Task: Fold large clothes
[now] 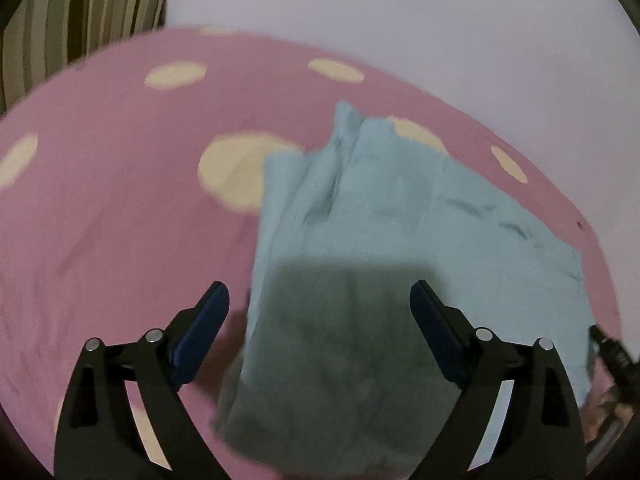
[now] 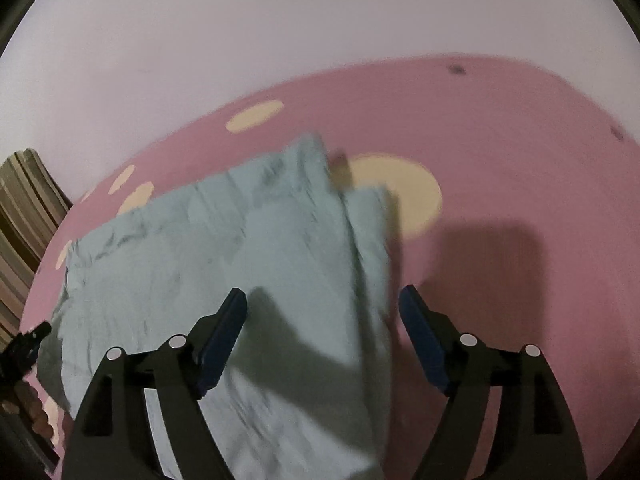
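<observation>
A light blue garment (image 1: pixel 360 208) lies partly folded and creased on a pink bedsheet with cream dots (image 1: pixel 120 200). My left gripper (image 1: pixel 320 300) hangs open above the garment's left part, its blue pads wide apart with nothing pressed between them. In the right wrist view the same light blue garment (image 2: pixel 240 248) spreads to the left, its right edge running down between the fingers. My right gripper (image 2: pixel 322 304) is open above that edge, the pads clear of the cloth. Each gripper casts a dark shadow on the fabric below it.
The pink bedsheet (image 2: pixel 500 160) ends at a pale wall (image 1: pixel 400 8) behind. A striped curtain or cushion (image 1: pixel 80 12) stands at the back left. The other gripper's black tip (image 1: pixel 612 352) shows at the right edge, and likewise a black tip (image 2: pixel 24 344) at the left.
</observation>
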`<act>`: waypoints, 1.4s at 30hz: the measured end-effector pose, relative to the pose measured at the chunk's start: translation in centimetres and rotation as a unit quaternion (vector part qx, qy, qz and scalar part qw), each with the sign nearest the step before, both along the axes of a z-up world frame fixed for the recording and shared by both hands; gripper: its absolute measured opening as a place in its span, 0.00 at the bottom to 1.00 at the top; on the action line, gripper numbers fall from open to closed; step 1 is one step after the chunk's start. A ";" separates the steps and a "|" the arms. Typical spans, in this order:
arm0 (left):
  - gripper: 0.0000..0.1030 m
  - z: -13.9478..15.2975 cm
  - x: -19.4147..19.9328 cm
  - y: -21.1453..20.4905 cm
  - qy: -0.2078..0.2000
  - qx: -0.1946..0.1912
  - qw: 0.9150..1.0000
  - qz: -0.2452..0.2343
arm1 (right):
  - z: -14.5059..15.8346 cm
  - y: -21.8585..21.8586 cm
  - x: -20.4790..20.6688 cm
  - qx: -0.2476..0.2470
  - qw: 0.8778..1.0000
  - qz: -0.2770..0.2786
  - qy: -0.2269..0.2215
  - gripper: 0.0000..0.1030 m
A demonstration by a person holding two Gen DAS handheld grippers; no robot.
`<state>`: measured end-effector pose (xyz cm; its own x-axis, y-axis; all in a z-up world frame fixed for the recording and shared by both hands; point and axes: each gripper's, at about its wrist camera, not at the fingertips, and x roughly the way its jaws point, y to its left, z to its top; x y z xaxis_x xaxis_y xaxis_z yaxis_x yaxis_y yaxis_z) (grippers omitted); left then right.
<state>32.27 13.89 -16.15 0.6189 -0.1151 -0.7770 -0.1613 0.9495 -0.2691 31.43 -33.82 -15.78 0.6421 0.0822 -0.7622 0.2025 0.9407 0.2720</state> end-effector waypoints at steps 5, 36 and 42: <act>0.89 -2.3 -1.3 0.4 0.018 -0.043 0.999 0.010 | -2.1 -0.7 -0.9 0.048 0.999 -0.016 0.014 0.75; 0.16 1.1 -8.9 -0.8 -0.003 -0.003 1.000 -0.023 | 0.4 3.0 -7.7 0.077 0.997 0.019 -0.009 0.14; 0.16 1.8 -10.9 -0.4 -0.002 -0.006 1.000 -0.022 | 0.6 3.4 -8.5 0.078 0.997 0.025 -0.009 0.14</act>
